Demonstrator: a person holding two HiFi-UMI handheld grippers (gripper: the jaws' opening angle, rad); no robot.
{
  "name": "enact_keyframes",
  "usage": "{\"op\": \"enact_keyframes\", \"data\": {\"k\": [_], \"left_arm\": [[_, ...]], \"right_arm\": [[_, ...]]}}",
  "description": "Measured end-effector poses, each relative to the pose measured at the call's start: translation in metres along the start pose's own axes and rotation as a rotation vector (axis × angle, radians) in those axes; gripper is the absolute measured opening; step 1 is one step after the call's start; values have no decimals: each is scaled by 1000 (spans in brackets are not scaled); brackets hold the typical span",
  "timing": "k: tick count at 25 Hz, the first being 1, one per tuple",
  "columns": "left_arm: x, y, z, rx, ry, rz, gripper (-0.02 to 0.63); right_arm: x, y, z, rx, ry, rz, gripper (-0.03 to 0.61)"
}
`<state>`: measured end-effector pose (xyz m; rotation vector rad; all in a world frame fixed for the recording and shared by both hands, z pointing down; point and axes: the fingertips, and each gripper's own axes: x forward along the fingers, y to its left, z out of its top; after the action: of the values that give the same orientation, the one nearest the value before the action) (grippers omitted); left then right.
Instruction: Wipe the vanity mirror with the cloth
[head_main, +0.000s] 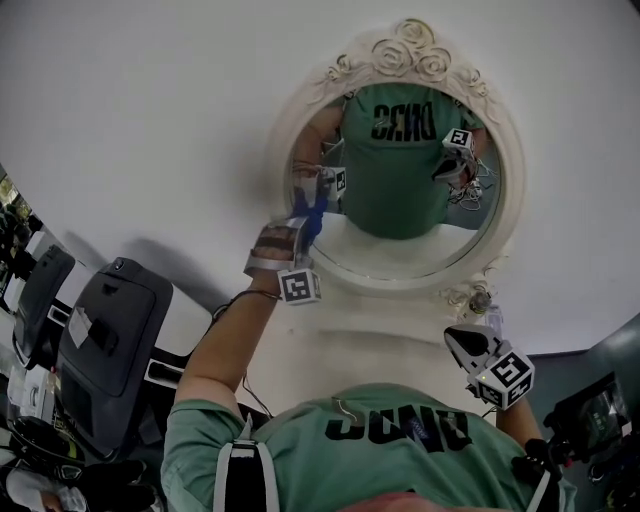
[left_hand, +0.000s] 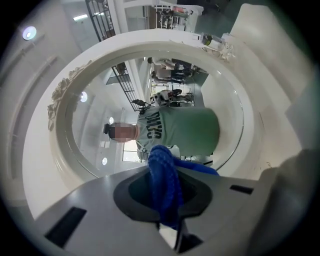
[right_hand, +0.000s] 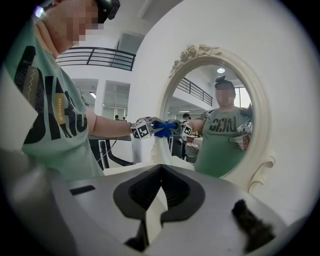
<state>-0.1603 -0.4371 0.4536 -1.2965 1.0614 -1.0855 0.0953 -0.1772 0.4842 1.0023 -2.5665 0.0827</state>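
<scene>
An oval vanity mirror (head_main: 400, 150) in a cream frame carved with roses (head_main: 410, 52) stands on a white top against a white wall. My left gripper (head_main: 303, 228) is shut on a blue cloth (head_main: 313, 217) and holds it at the left edge of the glass. In the left gripper view the cloth (left_hand: 165, 182) bulges out between the jaws, right in front of the glass (left_hand: 100, 125). My right gripper (head_main: 458, 338) hangs low at the right, near the mirror's foot, apart from the frame, with its jaws together and nothing in them (right_hand: 160, 200). The right gripper view shows the mirror (right_hand: 215, 120) and the cloth (right_hand: 165, 129) from the side.
A black exercise machine (head_main: 105, 330) stands at the lower left beside the white top (head_main: 370, 335). The white wall (head_main: 150, 100) fills the space behind the mirror. The glass reflects a person in a green shirt and both grippers.
</scene>
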Motion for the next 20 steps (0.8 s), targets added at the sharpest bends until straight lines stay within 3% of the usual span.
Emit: {"op": "enact_keyframes", "data": {"k": [3, 6, 13, 20], "left_arm": [[0, 3, 10, 15, -23, 4, 51], [2, 9, 43, 29, -86, 26, 51], [5, 18, 162, 68, -282, 68, 51], [6, 22, 304, 78, -497, 91, 51]], "right_arm": [[-6, -7, -5, 4, 11, -27, 11], [-7, -9, -5, 5, 13, -33, 11], [-19, -14, -17, 28, 11, -61, 11], [-64, -36, -44, 91, 13, -174, 11]]}}
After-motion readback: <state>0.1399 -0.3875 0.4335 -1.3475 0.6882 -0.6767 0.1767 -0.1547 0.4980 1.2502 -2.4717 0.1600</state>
